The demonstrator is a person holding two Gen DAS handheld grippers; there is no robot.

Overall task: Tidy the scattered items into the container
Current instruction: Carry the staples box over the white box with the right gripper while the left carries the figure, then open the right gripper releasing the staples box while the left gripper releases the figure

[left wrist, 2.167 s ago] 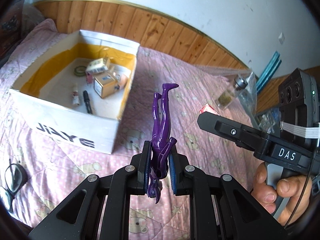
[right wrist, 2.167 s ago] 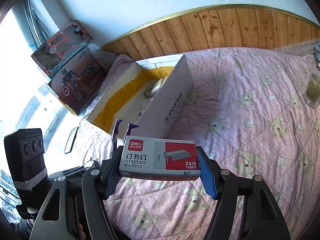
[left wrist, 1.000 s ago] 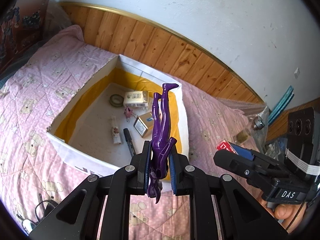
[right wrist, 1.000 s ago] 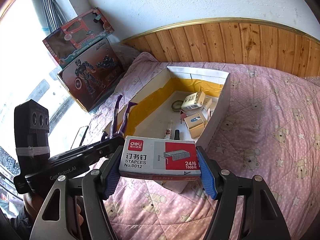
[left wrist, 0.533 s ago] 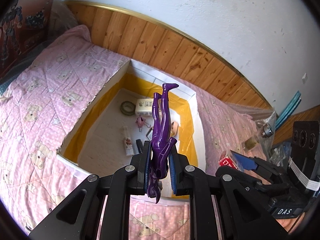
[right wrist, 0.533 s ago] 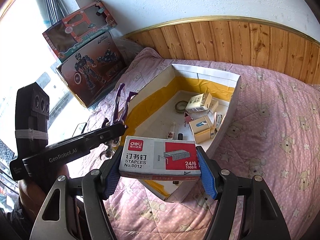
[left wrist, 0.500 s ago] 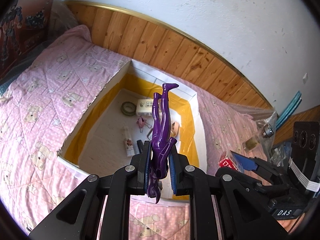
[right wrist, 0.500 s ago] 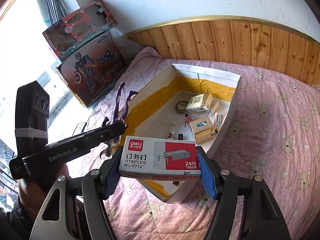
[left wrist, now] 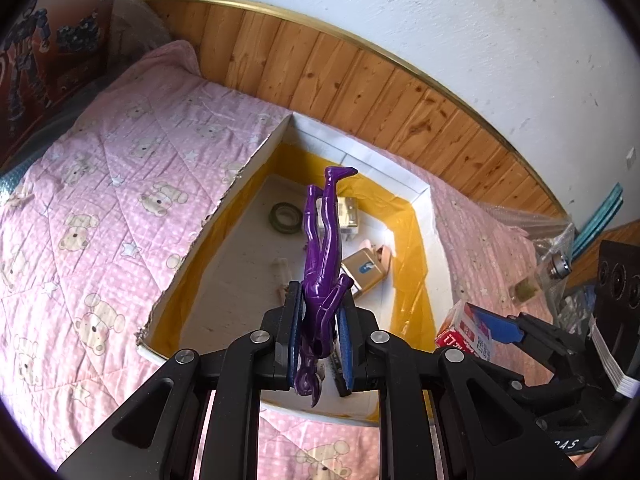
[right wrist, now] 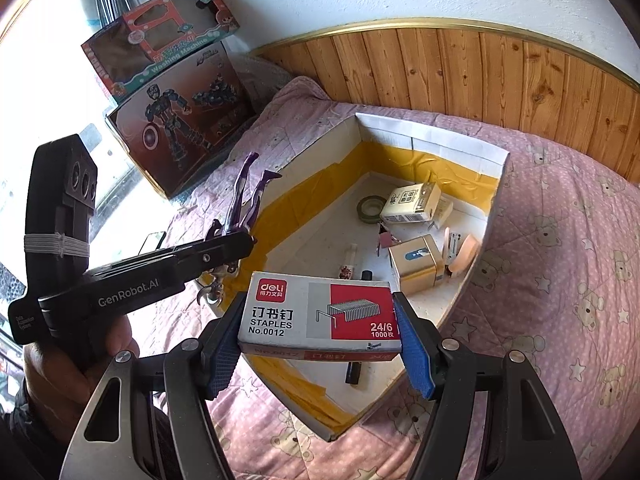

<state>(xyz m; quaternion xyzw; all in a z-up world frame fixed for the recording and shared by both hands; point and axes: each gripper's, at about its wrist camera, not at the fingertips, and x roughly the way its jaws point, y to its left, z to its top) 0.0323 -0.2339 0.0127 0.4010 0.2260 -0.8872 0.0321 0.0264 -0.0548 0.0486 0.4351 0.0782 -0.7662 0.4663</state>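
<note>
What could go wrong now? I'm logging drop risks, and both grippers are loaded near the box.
The purple figure, gripped only at its torso by the left gripper, could snag or pivot on release. The staples box in the right gripper hangs near the white box's torn corner and might land on the rim.

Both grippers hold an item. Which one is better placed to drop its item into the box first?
Probably left. The left gripper holds the figure over the box floor; the right gripper, with the staples, looks nearer the box's corner.
</note>
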